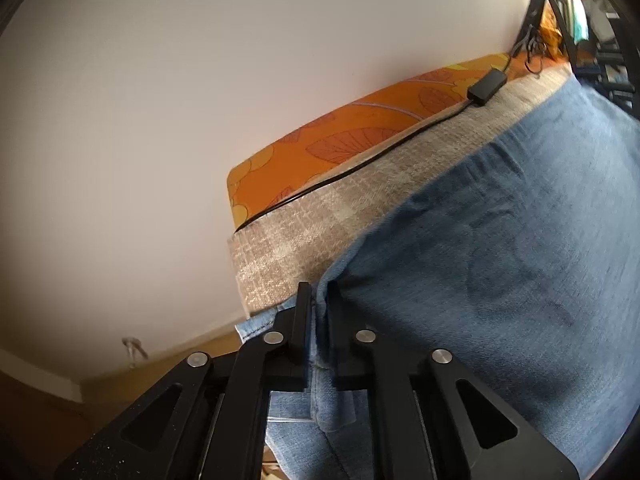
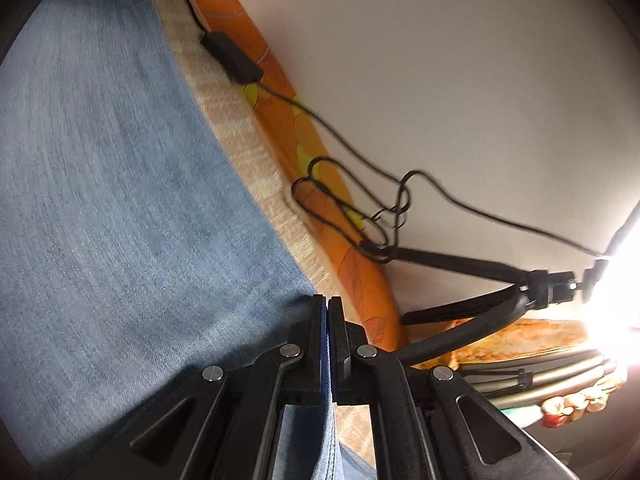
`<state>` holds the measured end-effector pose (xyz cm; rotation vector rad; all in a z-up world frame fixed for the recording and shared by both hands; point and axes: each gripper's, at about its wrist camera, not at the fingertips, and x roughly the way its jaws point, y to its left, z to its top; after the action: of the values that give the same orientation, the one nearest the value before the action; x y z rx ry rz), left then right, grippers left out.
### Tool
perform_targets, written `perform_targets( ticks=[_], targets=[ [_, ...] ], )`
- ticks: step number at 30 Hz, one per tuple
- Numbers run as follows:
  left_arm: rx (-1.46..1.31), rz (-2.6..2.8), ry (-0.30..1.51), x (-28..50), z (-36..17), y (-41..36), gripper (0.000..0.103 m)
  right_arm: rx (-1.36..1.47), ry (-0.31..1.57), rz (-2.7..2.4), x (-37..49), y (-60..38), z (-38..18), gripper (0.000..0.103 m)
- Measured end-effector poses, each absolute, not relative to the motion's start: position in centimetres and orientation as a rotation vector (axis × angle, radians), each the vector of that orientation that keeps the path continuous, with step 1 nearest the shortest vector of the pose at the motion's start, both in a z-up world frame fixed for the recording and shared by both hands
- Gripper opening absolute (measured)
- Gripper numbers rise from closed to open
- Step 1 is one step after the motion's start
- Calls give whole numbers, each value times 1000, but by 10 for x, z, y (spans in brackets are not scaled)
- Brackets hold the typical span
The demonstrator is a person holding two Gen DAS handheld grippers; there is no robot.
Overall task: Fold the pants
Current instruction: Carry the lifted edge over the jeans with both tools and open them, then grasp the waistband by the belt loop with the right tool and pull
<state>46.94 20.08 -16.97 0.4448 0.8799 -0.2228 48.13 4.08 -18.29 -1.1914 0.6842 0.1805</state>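
Note:
The blue denim pants (image 1: pixel 500 248) spread across a beige woven cover (image 1: pixel 312 232) on a bed. My left gripper (image 1: pixel 318 292) is shut on a bunched edge of the pants near the cover's corner; a hem with stitching shows beside its left finger. In the right wrist view the pants (image 2: pixel 120 184) fill the left side. My right gripper (image 2: pixel 328 304) is shut on a thin edge of the denim, which runs down between its fingers.
An orange leaf-print sheet (image 1: pixel 340 136) lies behind the beige cover against a white wall. A black power adapter (image 2: pixel 232 56) with cables lies on it. A black tripod (image 2: pixel 480 280) stands at the right, with bright light beyond it.

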Motion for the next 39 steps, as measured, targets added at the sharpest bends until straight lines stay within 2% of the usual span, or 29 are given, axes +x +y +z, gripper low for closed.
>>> perform_targets(
  ticks=[1,4,8,12,18,22,26,28,31,34,39],
  targets=[
    [445,-205,874,470,-169,203,25,-1194,690,177,483,41,-184,0],
    [425,-187,878,471,-166,211,35,-1203,725,150,492,38,-188,0],
    [403,-151,866,467,-159,221,48,-1137,742,120,500,22,-188,18],
    [406,-79,866,466,-152,234,49,-1073,726,123,489,11,-175,29],
    [359,-50,841,446,-131,245,49,-1053,735,118,462,7,-168,29],
    [367,-84,809,424,-115,229,49,-932,709,130,429,-7,-141,39],
    [306,-176,739,390,-88,201,49,-755,705,139,392,-38,-102,54],
    [294,-227,710,375,-76,182,49,-689,697,135,376,-52,-87,66],
    [286,-318,669,352,-61,148,49,-581,689,129,344,-81,-67,75],
    [264,-408,645,338,-52,115,49,-485,682,102,311,-119,-53,83],
    [289,-565,620,309,-45,41,49,-404,687,51,266,-183,-46,85]
  ],
)
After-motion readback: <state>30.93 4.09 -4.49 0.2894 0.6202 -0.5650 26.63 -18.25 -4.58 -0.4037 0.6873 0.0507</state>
